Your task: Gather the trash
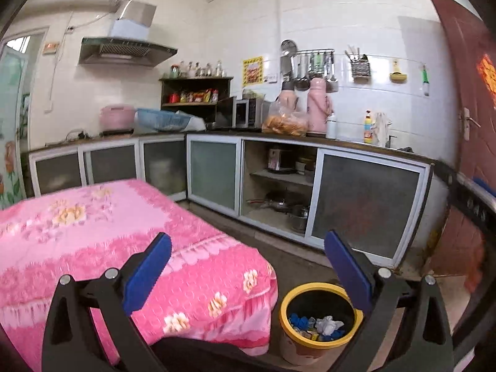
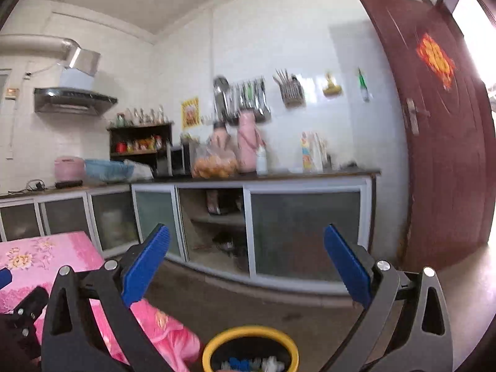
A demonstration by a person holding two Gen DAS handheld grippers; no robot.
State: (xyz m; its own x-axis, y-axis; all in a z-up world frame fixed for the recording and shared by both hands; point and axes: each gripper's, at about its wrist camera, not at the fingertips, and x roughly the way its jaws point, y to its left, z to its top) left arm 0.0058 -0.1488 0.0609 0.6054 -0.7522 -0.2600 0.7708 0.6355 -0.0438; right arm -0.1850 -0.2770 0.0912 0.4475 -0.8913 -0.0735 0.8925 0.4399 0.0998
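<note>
Both my grippers, left point(image 1: 248, 274) and right point(image 2: 247, 268), spread, empty; bin point(image 1: 321, 316) beside table point(image 1: 93, 232) holds trash.

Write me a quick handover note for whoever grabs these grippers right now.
Left gripper: open, empty, raised over the pink blanket's edge.
Right gripper: open, empty, above the bin.
Yellow-rimmed bin stands on the floor beside the blanket-covered surface, holding crumpled white paper and blue scraps.
Done: that trash is binned.
Left: no loose trash shows on the blanket in either view; scan elsewhere before stopping.
</note>
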